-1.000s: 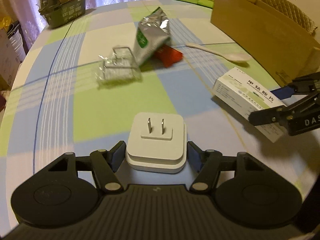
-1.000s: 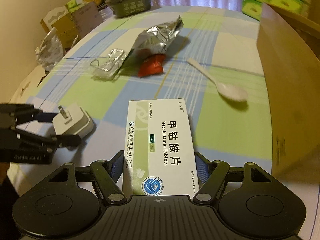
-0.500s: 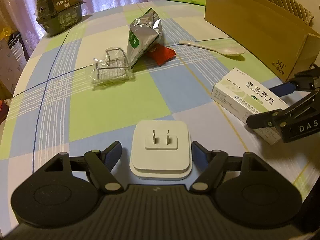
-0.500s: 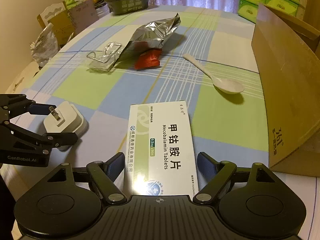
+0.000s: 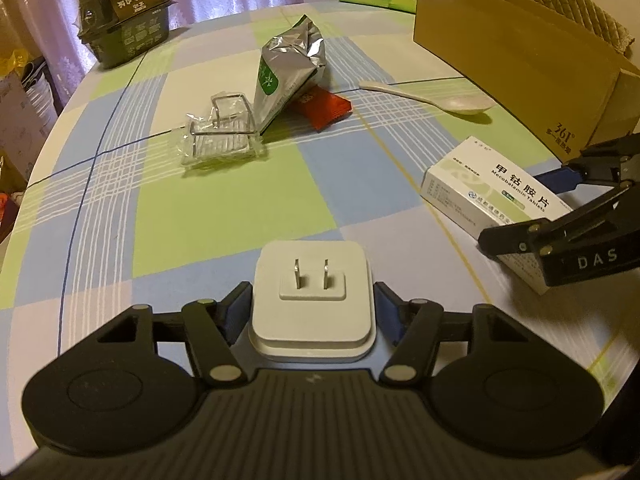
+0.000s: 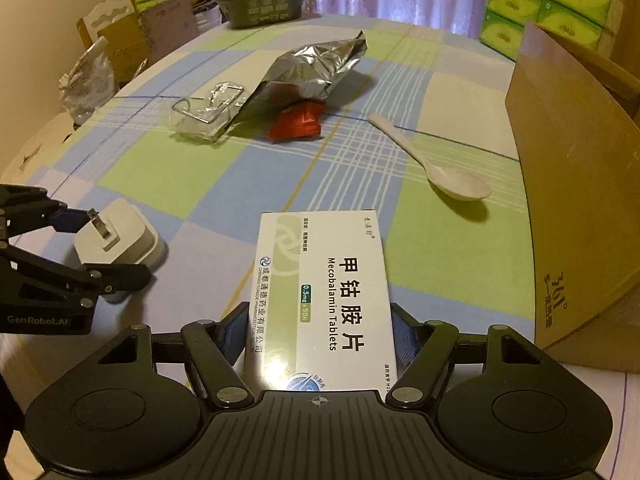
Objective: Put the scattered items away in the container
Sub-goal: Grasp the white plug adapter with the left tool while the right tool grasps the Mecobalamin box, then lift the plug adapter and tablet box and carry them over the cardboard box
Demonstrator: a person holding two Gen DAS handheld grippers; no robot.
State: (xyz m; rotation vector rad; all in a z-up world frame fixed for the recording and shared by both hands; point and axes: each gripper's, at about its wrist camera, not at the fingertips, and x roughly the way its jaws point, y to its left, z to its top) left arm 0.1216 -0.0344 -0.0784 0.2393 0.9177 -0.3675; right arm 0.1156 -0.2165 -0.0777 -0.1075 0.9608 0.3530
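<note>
The left gripper (image 5: 312,312) clamps the white charger (image 5: 312,300), its 2 prongs up. The right gripper (image 6: 318,336) clamps the tablet box (image 6: 320,292) — long axis pointing forward over the table (image 6: 168,172); the cardboard box (image 6: 576,184) stands just right.

Left tongs (image 5: 312,314); right tongs (image 6: 320,338); both clamped

White two-prong plug adapter (image 5: 312,300) sits on checked-cloth table (image 5: 224,208) between left tool (image 5: 312,314) fingers. White tablet box (image 6: 322,300) sits between right tool (image 6: 320,334) fingers, right of adapter. Behind: clear plastic tray (image 5: 220,140), silver foil pouch (image 5: 286,68) on red sachet (image 5: 324,106), white spoon (image 5: 436,98). Brown cardboard box (image 5: 516,64) far right.
</note>
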